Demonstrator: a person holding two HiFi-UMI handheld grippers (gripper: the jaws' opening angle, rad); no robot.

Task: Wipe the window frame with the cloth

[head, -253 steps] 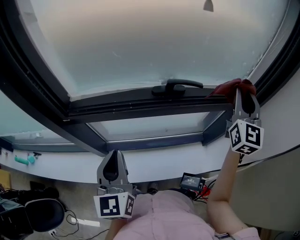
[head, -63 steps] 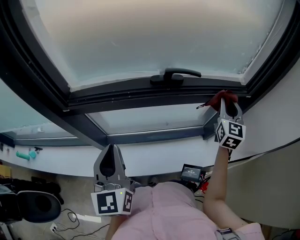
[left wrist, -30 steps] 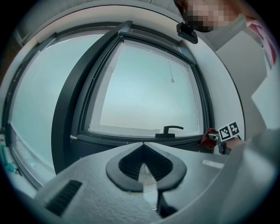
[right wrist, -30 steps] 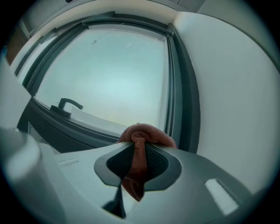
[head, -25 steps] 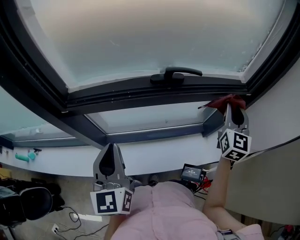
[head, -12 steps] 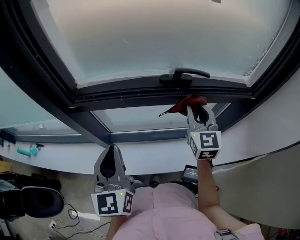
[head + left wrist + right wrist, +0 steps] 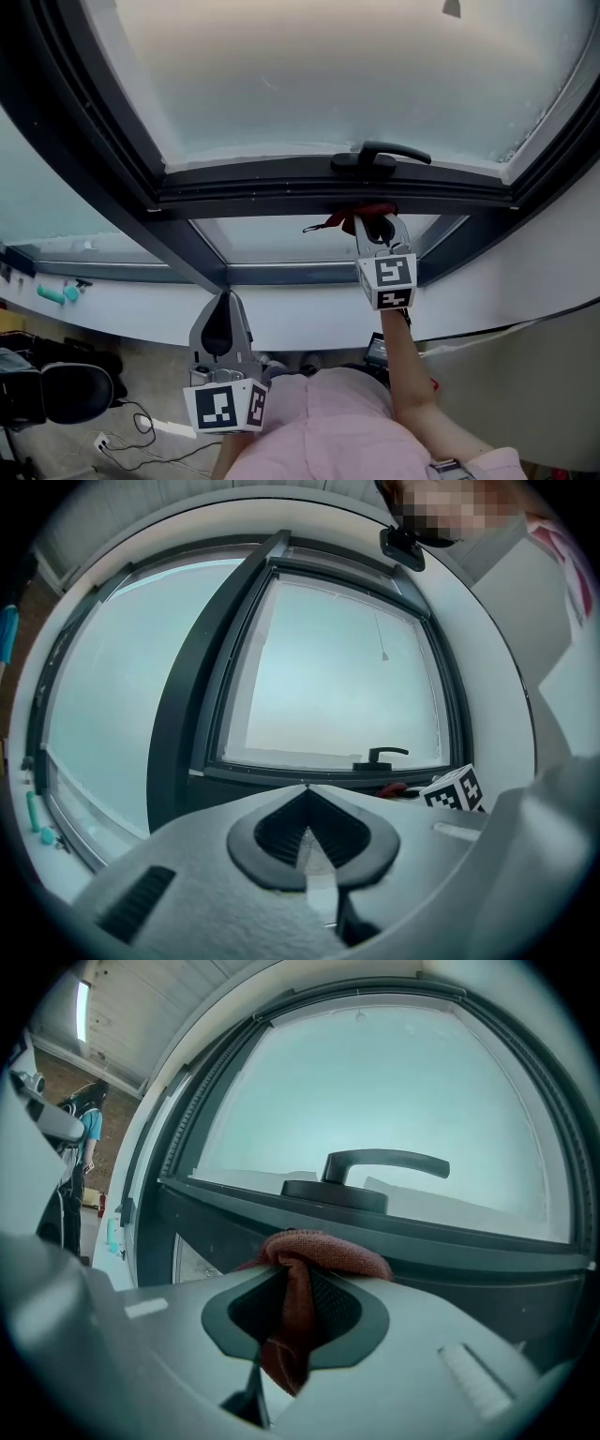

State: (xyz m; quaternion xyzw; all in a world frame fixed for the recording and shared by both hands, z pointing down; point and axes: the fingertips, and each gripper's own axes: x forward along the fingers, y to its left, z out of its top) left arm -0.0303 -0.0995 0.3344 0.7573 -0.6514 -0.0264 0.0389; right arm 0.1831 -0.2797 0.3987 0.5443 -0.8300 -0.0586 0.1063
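Head view: the dark window frame [image 7: 281,192] crosses the middle of the picture as a long bar from left to right, with its handle [image 7: 380,155] right of centre. Just below the handle, the right gripper [image 7: 377,228] has its jaws clamped on the red cloth [image 7: 367,212], bunched at the bar's lower edge. Most of the bar lies left of the cloth, so a wipe would likely run that way. At lower centre the left gripper [image 7: 225,314] hangs well below, jaws together on nothing.

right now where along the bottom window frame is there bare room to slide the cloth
Bare: the dark grey frame rail from the red cloth left to the thick dark post, and a shorter stretch right to the corner. Crowded: under the black lever handle, where the right gripper holds the cloth.
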